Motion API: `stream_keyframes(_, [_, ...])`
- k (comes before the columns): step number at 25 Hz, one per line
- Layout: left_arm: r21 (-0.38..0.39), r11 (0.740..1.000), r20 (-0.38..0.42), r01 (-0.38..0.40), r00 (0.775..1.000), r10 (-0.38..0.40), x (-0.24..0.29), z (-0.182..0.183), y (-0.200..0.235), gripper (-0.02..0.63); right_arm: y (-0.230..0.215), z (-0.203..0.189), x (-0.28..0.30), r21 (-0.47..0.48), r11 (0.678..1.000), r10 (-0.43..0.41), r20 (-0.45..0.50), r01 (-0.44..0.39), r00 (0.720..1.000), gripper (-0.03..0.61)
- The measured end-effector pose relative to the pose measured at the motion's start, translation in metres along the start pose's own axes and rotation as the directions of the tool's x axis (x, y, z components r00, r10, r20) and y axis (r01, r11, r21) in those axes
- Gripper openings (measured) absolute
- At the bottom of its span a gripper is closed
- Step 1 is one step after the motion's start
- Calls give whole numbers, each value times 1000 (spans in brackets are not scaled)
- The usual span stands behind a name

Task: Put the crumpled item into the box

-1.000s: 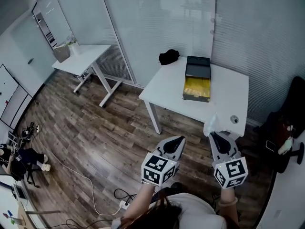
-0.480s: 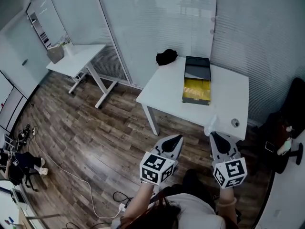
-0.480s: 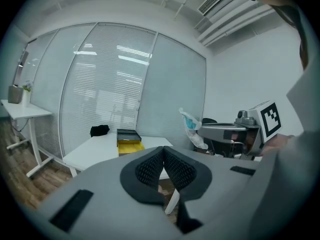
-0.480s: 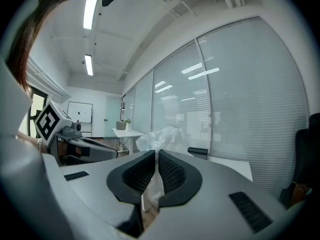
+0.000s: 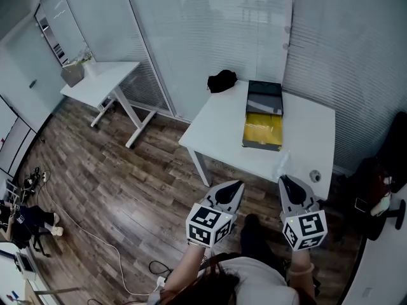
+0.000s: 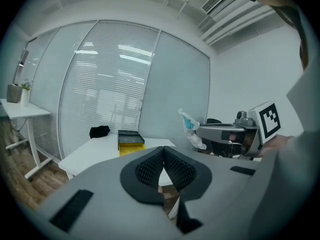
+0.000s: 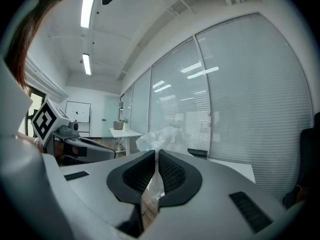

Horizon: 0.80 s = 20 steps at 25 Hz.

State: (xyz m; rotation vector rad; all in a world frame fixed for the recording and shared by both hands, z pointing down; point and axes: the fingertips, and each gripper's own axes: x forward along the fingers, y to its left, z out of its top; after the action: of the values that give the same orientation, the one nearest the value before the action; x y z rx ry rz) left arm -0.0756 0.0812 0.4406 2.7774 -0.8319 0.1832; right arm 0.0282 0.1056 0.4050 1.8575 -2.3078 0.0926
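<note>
— Closer to the tabletop (image 5: pixel 216 129) than a second ago?
— Slightly; the box (image 5: pixel 261 146) lies open on it. Fingers of the left gripper (image 5: pixel 239 184) meet, empty; those of the right gripper (image 5: pixel 283 178) pinch the crumpled item (image 5: pixel 281 164) by the near edge

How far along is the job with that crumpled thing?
Done: the crumpled plastic is picked up, pinched in the right gripper. In hand: it hangs short of the white table. Left: carry it over and drop it into the open box. The left gripper is shut, empty.
</note>
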Motion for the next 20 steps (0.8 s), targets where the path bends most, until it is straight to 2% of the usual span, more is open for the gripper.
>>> stream_keyframes(20, [4,999,-8,-49,999,49,128,46,58,18,-101,14,105,29,998,56,-8,-56,998,43])
